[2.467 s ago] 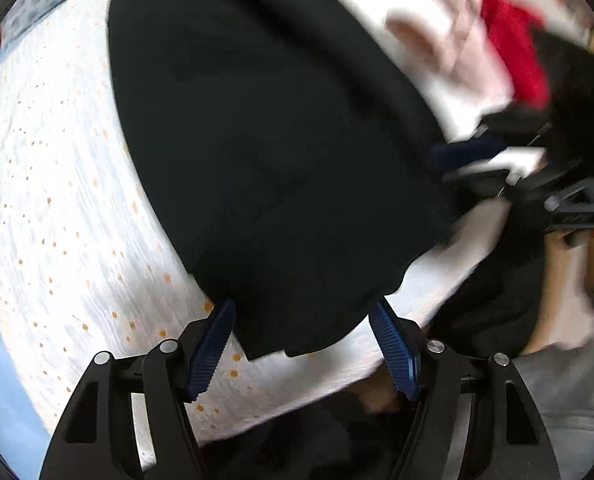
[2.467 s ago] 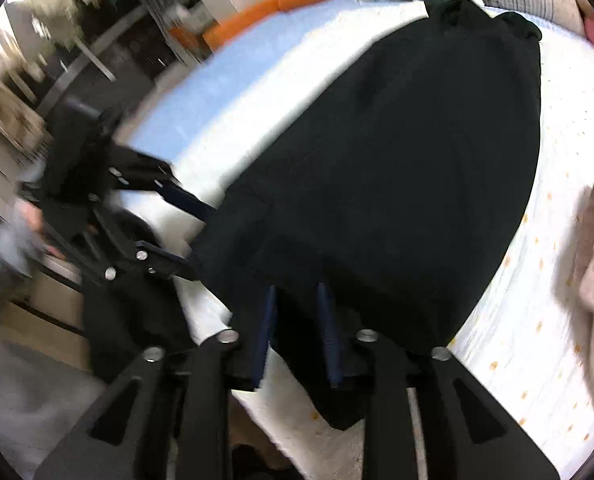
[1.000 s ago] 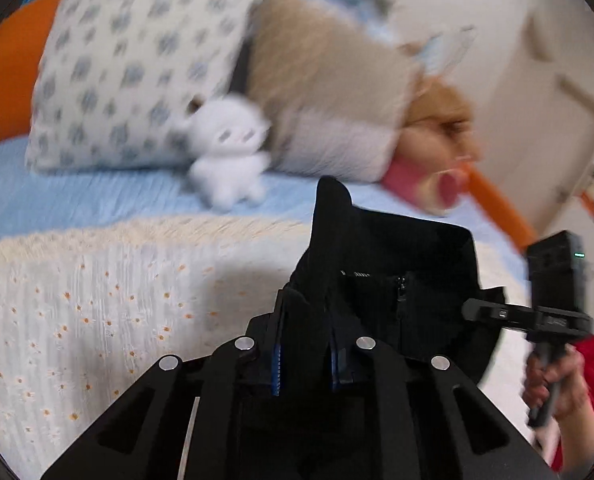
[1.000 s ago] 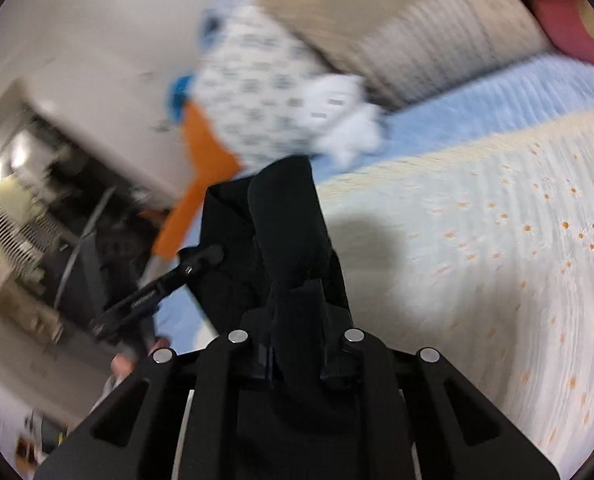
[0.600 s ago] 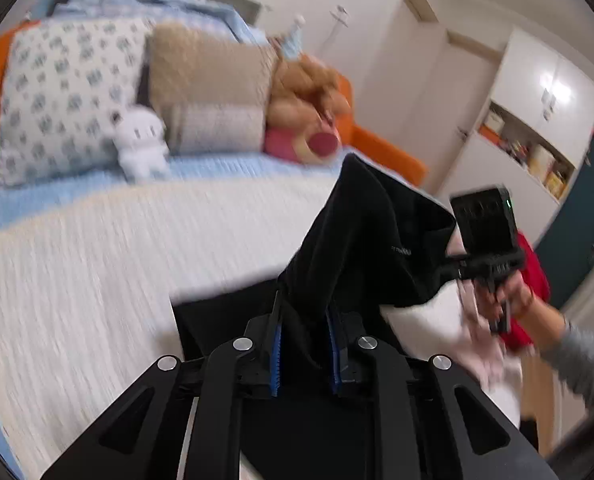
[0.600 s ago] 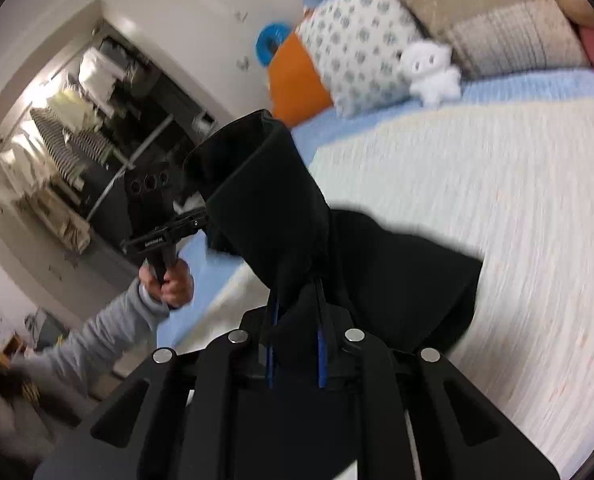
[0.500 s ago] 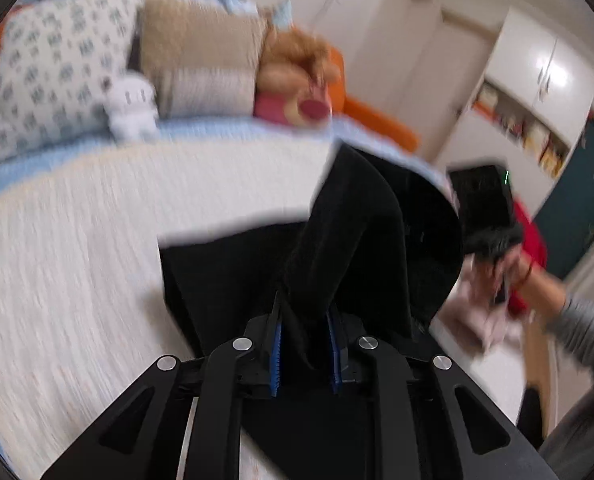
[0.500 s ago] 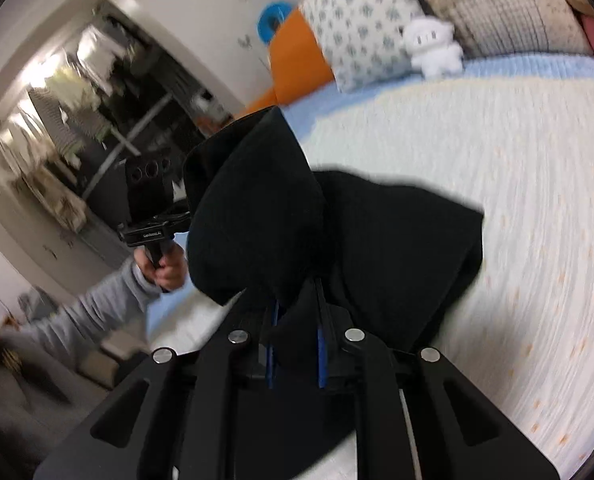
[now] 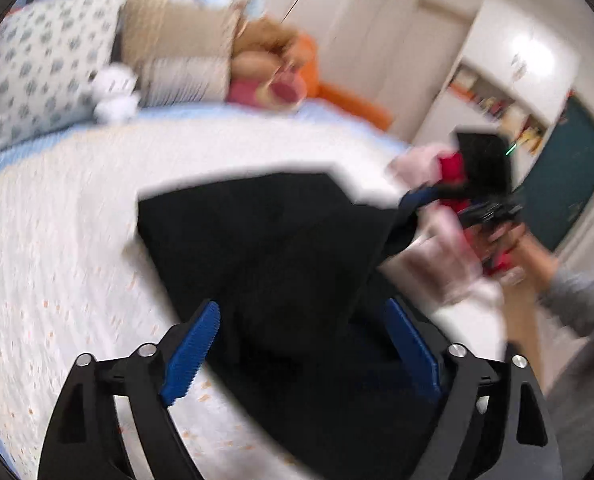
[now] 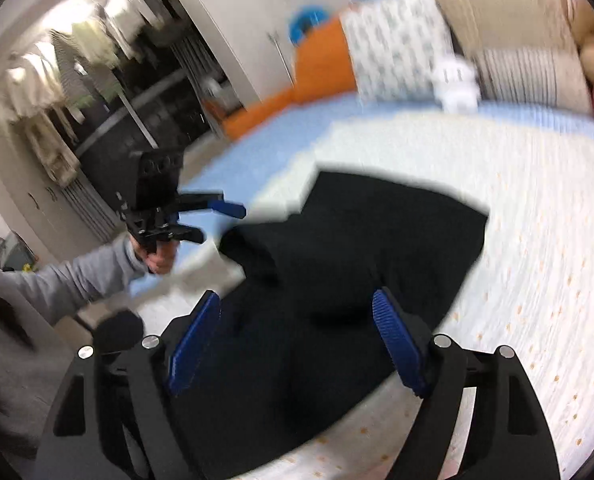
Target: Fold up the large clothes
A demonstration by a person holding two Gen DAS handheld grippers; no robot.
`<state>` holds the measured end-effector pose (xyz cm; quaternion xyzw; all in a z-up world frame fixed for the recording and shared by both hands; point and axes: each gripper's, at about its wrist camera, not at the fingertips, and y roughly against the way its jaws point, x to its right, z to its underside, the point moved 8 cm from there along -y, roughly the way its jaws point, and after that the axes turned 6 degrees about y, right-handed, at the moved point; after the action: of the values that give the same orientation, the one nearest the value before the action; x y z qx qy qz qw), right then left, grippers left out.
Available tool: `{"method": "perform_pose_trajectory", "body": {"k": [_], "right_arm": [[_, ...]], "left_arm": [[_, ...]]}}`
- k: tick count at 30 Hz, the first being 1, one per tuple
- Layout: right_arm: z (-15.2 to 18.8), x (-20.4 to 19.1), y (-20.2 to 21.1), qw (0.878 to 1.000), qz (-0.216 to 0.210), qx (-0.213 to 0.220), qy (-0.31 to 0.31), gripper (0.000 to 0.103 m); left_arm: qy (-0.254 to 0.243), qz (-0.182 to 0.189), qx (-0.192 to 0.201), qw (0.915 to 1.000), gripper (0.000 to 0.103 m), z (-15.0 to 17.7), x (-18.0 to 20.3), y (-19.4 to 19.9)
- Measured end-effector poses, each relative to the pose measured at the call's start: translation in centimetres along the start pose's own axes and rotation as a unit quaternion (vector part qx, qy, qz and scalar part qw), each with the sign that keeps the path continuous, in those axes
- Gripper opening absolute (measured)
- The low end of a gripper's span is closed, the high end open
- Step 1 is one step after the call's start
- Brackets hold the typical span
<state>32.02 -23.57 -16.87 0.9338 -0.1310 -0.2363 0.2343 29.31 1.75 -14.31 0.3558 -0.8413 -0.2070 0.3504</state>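
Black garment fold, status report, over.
Left gripper and right gripper open, jaws just released. Black fabric garment lying folded on white dotted bedspread. Nothing in the way.

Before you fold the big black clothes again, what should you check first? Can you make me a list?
1. Left gripper let go: ok, its jaws have just been opening and stand wide, pads off the cloth.
2. Right gripper let go: ok, jaws just opened too, wide apart.
3. Large black garment lying on the white dotted bedspread: ok.
4. Fold lies flat and even: cannot tell, the pictures are blurred and one corner near the bed's edge looks bunched.
5. Pink and red clothes pile clear of the garment: cannot tell, it sits close to the garment's far corner.
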Motion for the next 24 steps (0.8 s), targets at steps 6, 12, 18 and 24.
{"method": "perform_pose_trajectory", "body": {"k": [6, 12, 18, 24], "right_arm": [[-2.5, 3.8, -2.1, 0.996, 0.048, 0.042, -0.059, 0.032], [3.2, 3.4, -8.3, 0.995, 0.052, -0.074, -0.047, 0.029], [7.0, 2.3, -11.0, 0.989, 0.084, -0.124, -0.014, 0.028], [5.6, 0.3, -7.7, 0.987, 0.114, -0.109, -0.010, 0.031]], "left_arm": [[0.034, 0.027, 0.057, 0.9974, 0.093, -5.9, 0.7, -1.1], [0.023, -0.027, -0.074, 0.9966, 0.081, -1.6, -0.8, -10.0], [-0.043, -0.107, -0.112, 0.9870, 0.080, 3.5, -2.3, -12.8], [-0.034, -0.094, -0.085, 0.9914, 0.080, 2.2, 1.6, -8.9]]}}
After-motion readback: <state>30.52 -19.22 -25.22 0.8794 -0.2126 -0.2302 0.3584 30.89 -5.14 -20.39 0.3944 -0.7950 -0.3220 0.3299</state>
